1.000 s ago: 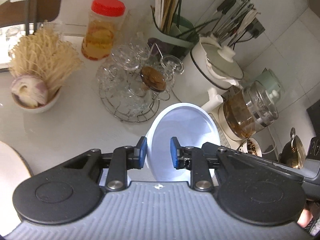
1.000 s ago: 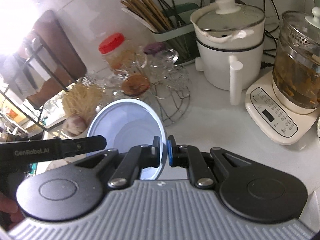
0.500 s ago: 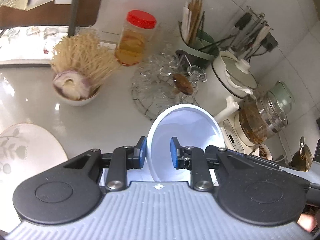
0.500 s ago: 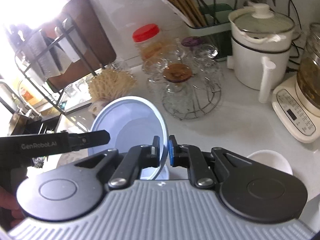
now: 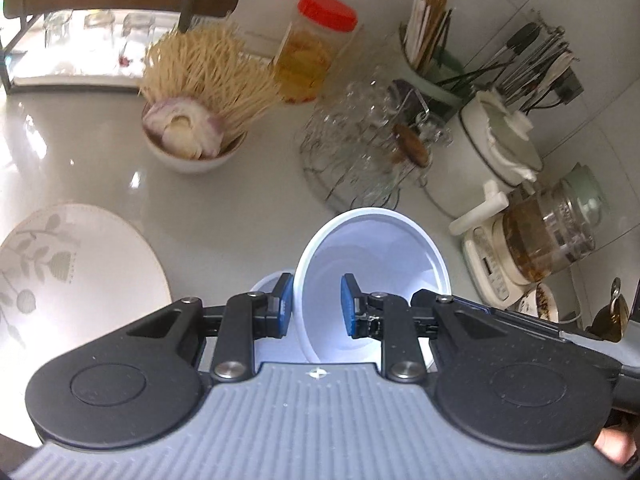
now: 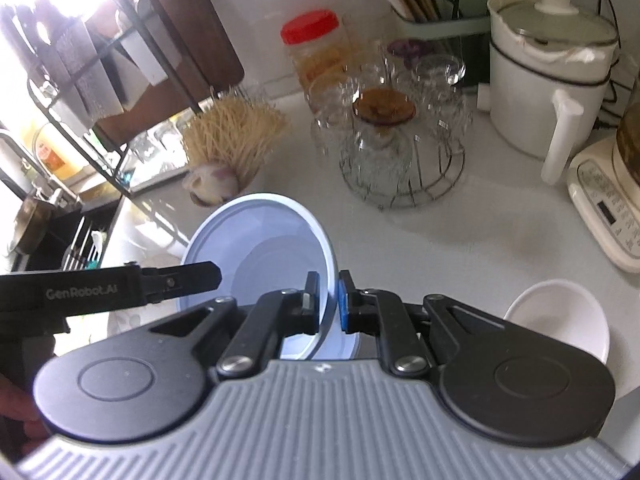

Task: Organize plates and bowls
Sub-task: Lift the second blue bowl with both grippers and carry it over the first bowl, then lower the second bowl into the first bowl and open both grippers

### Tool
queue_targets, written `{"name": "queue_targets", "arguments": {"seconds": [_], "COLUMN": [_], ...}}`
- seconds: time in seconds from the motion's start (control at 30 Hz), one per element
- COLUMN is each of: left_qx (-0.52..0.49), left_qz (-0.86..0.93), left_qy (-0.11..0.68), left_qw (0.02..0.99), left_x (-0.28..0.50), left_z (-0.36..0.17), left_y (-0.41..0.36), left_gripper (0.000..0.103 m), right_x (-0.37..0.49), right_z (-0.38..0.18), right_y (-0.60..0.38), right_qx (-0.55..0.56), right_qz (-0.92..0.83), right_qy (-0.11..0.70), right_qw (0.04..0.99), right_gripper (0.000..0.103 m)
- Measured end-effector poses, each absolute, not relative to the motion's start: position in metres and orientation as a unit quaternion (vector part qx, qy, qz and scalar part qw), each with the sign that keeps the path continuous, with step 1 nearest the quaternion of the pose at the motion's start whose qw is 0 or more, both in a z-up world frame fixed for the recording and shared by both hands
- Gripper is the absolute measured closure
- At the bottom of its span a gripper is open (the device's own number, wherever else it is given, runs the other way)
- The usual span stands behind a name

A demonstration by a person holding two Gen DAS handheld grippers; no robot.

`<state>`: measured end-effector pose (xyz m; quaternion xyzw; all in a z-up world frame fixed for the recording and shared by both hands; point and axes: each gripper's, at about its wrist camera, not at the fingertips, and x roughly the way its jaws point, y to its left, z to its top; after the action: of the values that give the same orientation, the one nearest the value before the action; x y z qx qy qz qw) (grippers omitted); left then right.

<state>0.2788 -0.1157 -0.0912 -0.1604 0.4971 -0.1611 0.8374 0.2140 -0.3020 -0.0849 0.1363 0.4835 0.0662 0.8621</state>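
Observation:
A pale blue bowl (image 5: 384, 264) is held tilted above the counter; it also shows in the right wrist view (image 6: 272, 248). My right gripper (image 6: 329, 300) is shut on its rim. My left gripper (image 5: 316, 300) straddles the opposite rim with a visible gap between its pads, so it is open. A second pale bowl rim (image 5: 264, 284) peeks out below the left fingers. A large white plate with a leaf pattern (image 5: 72, 272) lies at the left. A small white bowl (image 6: 560, 320) sits on the counter at the right.
On the counter stand a bowl of noodles and onion (image 5: 196, 136), a red-lidded jar (image 5: 312, 48), a wire rack of glasses (image 5: 368, 148), a white pot (image 5: 492, 148), a glass kettle (image 5: 548, 232) and a utensil holder (image 5: 432, 64). A dish rack (image 6: 80, 92) is at the left.
Both grippers and the blue bowl have pulled back and to the left over the counter. The leaf plate and the small white bowl have come into view.

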Motion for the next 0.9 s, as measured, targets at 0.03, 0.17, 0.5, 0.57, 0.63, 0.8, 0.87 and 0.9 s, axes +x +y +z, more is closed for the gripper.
{"name": "queue_targets", "arguments": {"seconds": [0.03,0.17,0.5,0.57,0.63,0.8,0.87,0.9], "left_qx": [-0.161,-0.159,-0.159,-0.158,-0.157,-0.155,-0.151,-0.148], "left_qz": [-0.160,-0.160,-0.145,-0.143,-0.141,-0.134,-0.134,-0.134], "left_qy": [0.500,0.508,0.536,0.543,0.548,0.559,0.563,0.565], "left_qw": [0.836,0.831,0.816,0.812,0.809,0.803,0.801,0.801], "left_x": [0.279,0.282,0.291,0.293,0.295,0.301,0.301,0.301], "left_z": [-0.093,-0.101,-0.124,-0.130,-0.135,-0.143,-0.145,-0.147], "left_y": [-0.115,-0.113,-0.113,-0.113,-0.112,-0.111,-0.110,-0.110], "left_gripper": [0.075,0.075,0.075,0.075,0.075,0.075,0.075,0.075], "right_x": [0.214,0.217,0.228,0.231,0.232,0.235,0.235,0.236], "right_z": [-0.088,-0.095,-0.114,-0.120,-0.126,-0.138,-0.142,-0.144], "right_y": [-0.301,-0.298,-0.295,-0.295,-0.295,-0.295,-0.294,-0.293], "right_qx": [0.136,0.133,0.124,0.125,0.127,0.134,0.136,0.135], "right_qz": [0.066,0.068,0.074,0.072,0.073,0.085,0.085,0.085], "right_qy": [0.488,0.502,0.526,0.534,0.542,0.562,0.566,0.566], "right_qw": [0.860,0.852,0.838,0.833,0.827,0.812,0.809,0.809], "right_gripper": [0.090,0.090,0.090,0.090,0.090,0.090,0.090,0.090]}}
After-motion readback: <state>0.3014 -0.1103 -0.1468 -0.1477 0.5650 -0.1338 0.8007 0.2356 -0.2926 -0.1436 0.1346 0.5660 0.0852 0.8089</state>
